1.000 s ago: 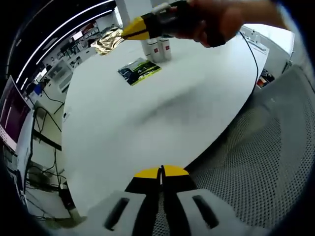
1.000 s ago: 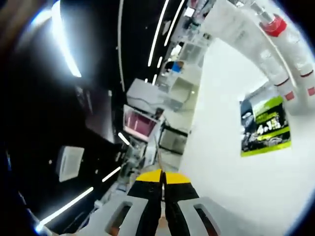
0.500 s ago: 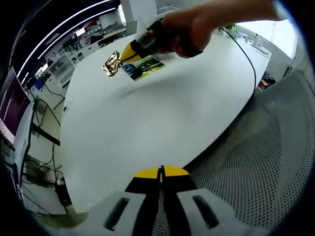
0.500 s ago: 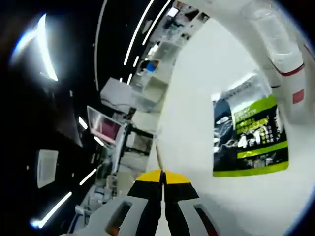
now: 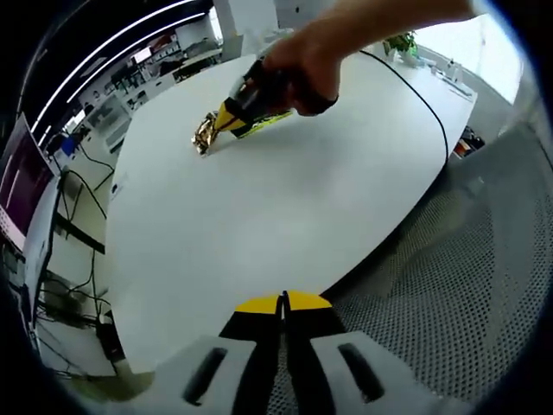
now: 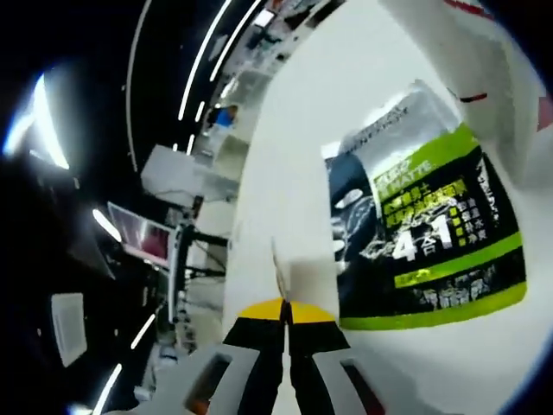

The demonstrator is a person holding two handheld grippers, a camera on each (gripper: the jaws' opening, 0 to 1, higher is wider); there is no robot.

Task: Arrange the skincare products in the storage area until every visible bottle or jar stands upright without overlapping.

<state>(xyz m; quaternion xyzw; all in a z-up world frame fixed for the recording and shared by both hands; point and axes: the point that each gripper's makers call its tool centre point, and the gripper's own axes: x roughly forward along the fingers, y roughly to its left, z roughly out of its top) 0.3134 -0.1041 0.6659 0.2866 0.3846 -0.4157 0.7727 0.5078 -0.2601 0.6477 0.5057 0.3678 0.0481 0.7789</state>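
My right gripper (image 5: 226,117), held by a person's hand (image 5: 302,60), is low over the far part of the white table (image 5: 259,225). It is shut on a crinkled gold sachet (image 5: 204,134), which touches or nearly touches the tabletop. In the right gripper view the shut jaws (image 6: 285,307) hold that sachet edge-on as a thin strip (image 6: 276,272). A green and black sachet (image 6: 423,233) lies flat just right of them, also seen under the gripper (image 5: 263,125). White bottles (image 6: 471,60) with red marks stand past it. My left gripper (image 5: 283,303) is shut on nothing, at the near table edge.
A black cable (image 5: 423,95) runs across the table's right side. A grey mesh chair (image 5: 467,285) sits by the near right edge. Desks and a monitor (image 5: 17,186) stand off to the left, beyond the table.
The right gripper has come down and leftward with the gold sachet, from above the bottles to the tabletop beside the green sachet. The left gripper has stayed put.
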